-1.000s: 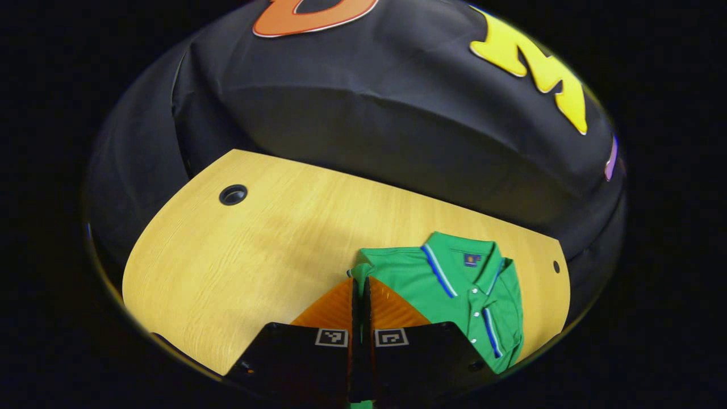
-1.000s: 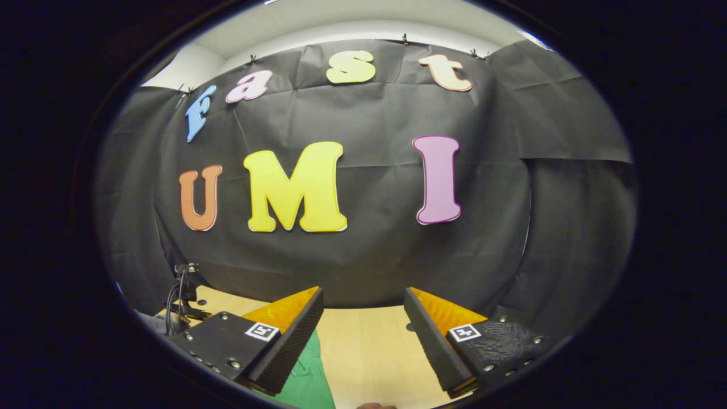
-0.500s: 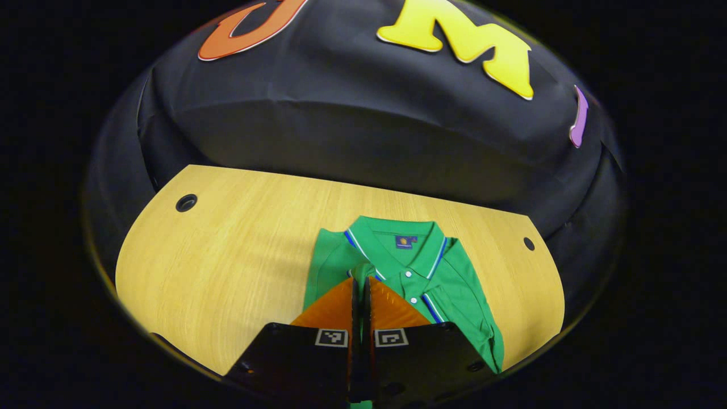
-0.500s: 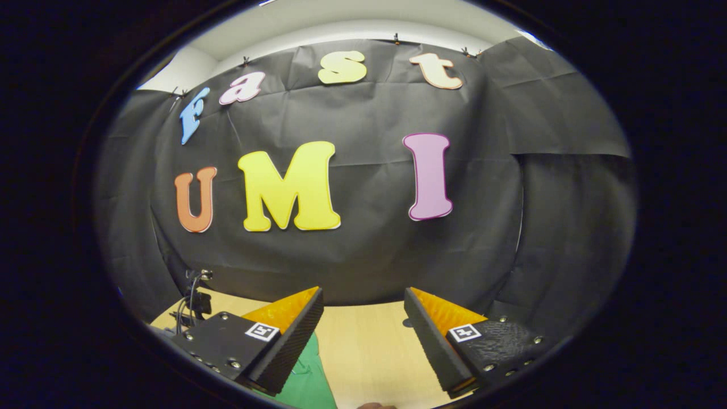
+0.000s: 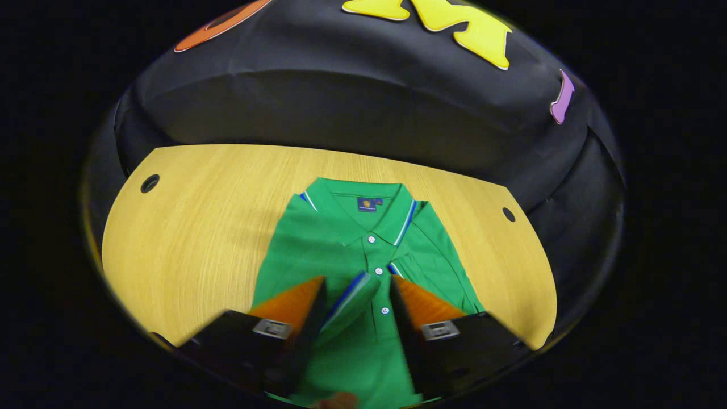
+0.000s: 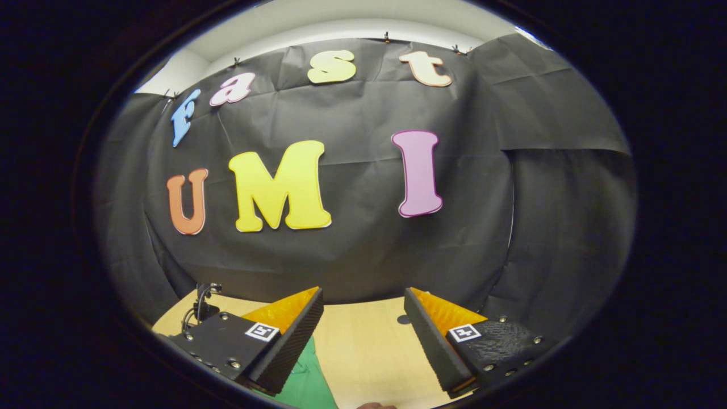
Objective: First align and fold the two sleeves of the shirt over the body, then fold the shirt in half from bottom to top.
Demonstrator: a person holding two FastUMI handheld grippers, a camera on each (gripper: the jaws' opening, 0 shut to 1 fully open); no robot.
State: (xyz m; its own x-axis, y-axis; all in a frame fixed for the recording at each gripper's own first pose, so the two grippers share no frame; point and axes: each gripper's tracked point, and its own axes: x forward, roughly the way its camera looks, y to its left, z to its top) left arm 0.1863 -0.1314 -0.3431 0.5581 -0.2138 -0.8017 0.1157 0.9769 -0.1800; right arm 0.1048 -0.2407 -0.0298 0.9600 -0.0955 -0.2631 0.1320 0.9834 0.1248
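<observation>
two claws, both with fingers apart: your left claw [image 5: 355,298] hangs over the green polo shirt [image 5: 341,238] lying flat on the pale wooden bench [image 5: 193,227], a striped sleeve cuff [image 5: 349,298] between its fingers. your right claw [image 6: 363,318] holds nothing, shirt beside its left finger.

Green polo shirt [image 5: 352,250] is laid flat on the table, collar at 12 o'clock, sleeves folded in.
</observation>
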